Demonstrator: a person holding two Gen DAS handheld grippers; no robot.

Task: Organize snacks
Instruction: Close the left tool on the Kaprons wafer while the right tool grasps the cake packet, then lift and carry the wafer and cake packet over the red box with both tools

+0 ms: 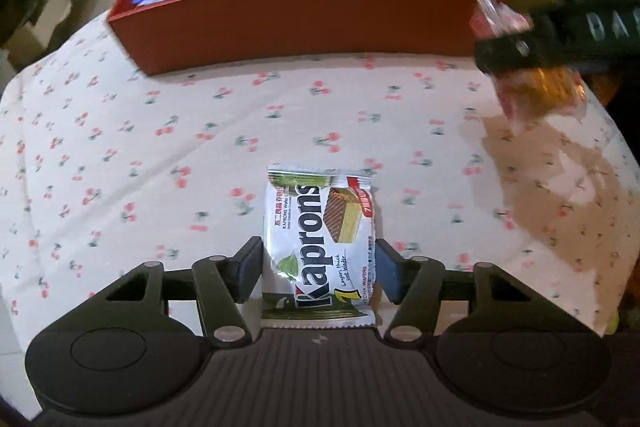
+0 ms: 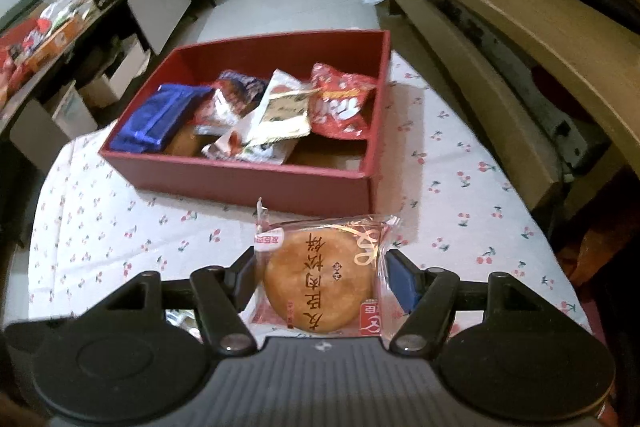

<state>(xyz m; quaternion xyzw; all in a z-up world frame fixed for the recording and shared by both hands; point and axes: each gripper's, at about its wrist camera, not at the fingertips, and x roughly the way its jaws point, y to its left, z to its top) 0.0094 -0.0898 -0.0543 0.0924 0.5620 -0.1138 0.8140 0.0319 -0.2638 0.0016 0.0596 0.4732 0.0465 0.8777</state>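
Between my left tongs (image 1: 318, 269) lies the Kaprons wafer packet (image 1: 318, 247), flat on the cherry-print tablecloth (image 1: 120, 155). The pads sit against both long edges of the wrapper, so I judge these tongs closed on the packet, though it has not left the cloth. My right tongs (image 2: 320, 279) grip a round pastry in clear wrap (image 2: 320, 279), held clear of the table.

Step in hand, as I judge it: both tongs are loaded, and both items are bound for the red box (image 2: 240, 187) ahead of them.

Next move: lift the wafer packet straight off the cloth, then carry each item over the near wall of the box and release inside. The wrapper is slick and thin; a lift taken too fast could let it slide out of the pads.

Differences between views:
- The right-tong view shows the box interior plainly: a blue packet (image 2: 160, 119) at the left, a red bag (image 2: 344, 107) at the right, mixed wrappers between, and bare floor at the near right corner, the obvious vacancy.
- The left-tong view shows the interior only as a blur, but it catches my right tongs off to its right with the pastry between them, which confirms that grip from outside.
- The wafer packet appears in the left-tong view alone.
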